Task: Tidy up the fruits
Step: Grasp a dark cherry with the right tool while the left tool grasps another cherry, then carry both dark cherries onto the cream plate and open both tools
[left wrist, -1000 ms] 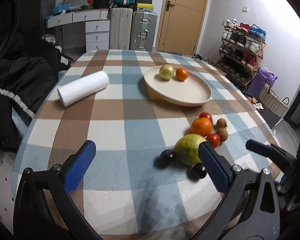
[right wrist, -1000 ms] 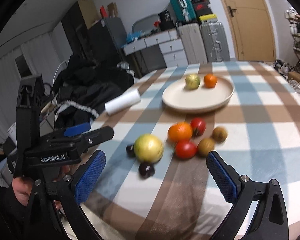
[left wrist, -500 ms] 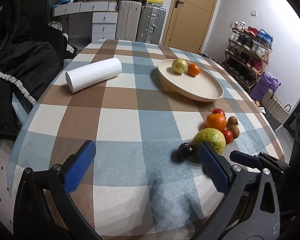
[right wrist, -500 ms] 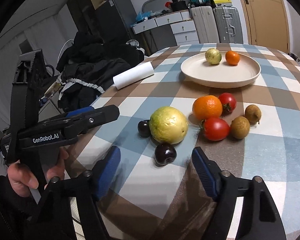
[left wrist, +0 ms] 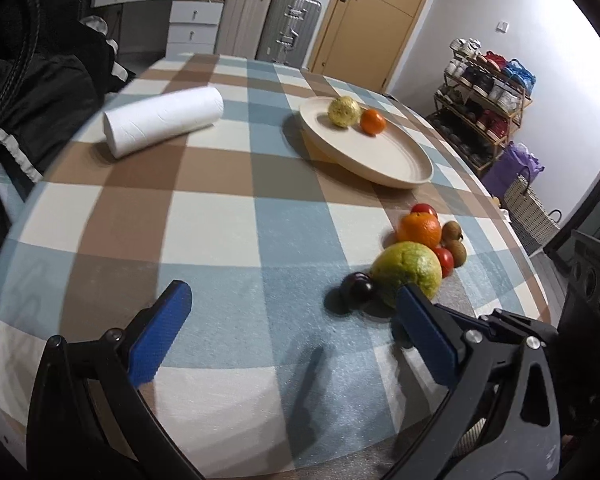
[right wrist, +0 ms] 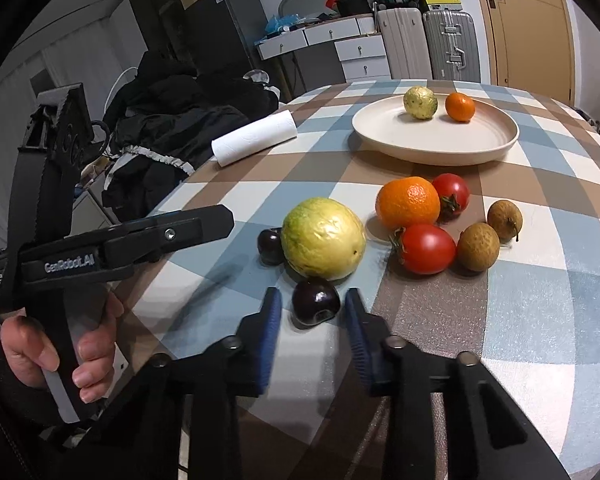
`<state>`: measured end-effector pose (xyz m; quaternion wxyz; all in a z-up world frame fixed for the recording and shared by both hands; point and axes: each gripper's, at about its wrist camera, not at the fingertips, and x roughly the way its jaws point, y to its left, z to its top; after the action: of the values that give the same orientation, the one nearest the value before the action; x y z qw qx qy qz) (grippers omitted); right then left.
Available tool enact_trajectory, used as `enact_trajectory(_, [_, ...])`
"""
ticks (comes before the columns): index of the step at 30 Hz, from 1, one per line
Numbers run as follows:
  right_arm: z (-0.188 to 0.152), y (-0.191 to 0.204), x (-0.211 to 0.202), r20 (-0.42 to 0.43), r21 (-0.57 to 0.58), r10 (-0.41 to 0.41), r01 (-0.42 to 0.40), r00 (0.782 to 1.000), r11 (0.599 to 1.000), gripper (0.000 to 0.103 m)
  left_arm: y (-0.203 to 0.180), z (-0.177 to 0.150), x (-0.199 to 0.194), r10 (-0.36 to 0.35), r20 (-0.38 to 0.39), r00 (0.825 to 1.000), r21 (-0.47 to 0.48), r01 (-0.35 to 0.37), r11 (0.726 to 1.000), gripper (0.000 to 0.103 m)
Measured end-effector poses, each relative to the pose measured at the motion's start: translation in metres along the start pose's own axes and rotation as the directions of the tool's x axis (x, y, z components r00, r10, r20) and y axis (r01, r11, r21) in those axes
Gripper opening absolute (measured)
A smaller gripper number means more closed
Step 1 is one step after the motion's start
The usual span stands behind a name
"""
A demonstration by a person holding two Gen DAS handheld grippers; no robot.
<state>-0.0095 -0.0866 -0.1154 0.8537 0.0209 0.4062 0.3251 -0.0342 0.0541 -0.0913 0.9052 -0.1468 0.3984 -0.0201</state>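
- Since half a second ago, the right tool (right wrist: 309, 314) has narrowed its blue-padded jaws and come forward, so that they now bracket the near dark round cherry (right wrist: 315, 301); small gaps show on both sides, so it is not yet pinched.
- Far left of the right wrist view: the person's left hand (right wrist: 58, 354) grips the handle of the left tool (left wrist: 294, 330), which is held off the checked cloth-covered surface (left wrist: 220, 220); its jaws are spread wide and hold nothing. Judgement: it is parked clear so the right side can work.
- Left-centre: a white paper towel roll (right wrist: 254, 138) lies on its side, well apart from the fruit.
- Centre: a second dark cherry (right wrist: 271, 246) touches the large yellow-green round guava (right wrist: 324, 238), which sits just behind the bracketed cherry. Judgement: the near cherry was chosen because it is outermost and can be taken without disturbing the cluster.
- Right of centre: a large orange (right wrist: 407, 202), two red tomatoes (right wrist: 428, 248) (right wrist: 452, 194) and two brown longans (right wrist: 478, 246) (right wrist: 505, 218) are bunched together on the surface.
- Beyond: a cream round plate (right wrist: 492, 148) already holds a small yellow-green fruit (right wrist: 420, 103) and a small mandarin (right wrist: 460, 107). Judgement: the plate is the collecting place, and most fruit remains outside it.
- Risk, as judged: the round cherry may roll from the pads if they close off-centre.
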Motion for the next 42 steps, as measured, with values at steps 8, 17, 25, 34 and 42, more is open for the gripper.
enact_trajectory(8, [-0.004, -0.006, -0.008, 0.037, 0.011, 0.031, -0.031, 0.999, 0.999, 0.025, 0.003, 0.004, 0.018, -0.089, -0.077, 0.993, -0.019, 0.087, 0.996, 0.102])
enact_trajectory(17, [-0.002, -0.016, -0.029, 0.102, 0.041, 0.025, -0.030, 0.994, 0.999, 0.025, -0.005, 0.009, 0.024, -0.104, -0.089, 0.991, 0.064, 0.109, 0.992, 0.102])
enact_trajectory(25, [0.001, -0.020, -0.039, 0.132, 0.041, 0.016, -0.021, 0.991, 0.999, 0.025, -0.018, 0.008, 0.027, -0.085, -0.095, 0.992, 0.169, 0.101, 0.981, 0.087])
enact_trajectory(34, [0.001, -0.022, -0.043, 0.150, 0.049, 0.023, -0.030, 0.988, 0.998, 0.025, -0.018, 0.007, 0.031, -0.161, -0.136, 0.978, 0.176, 0.183, 0.967, 0.046])
enact_trajectory(42, [0.000, -0.026, -0.042, 0.147, 0.061, 0.028, -0.038, 0.989, 0.997, 0.025, -0.026, 0.003, 0.034, -0.231, -0.170, 0.958, 0.199, 0.263, 0.944, 0.023])
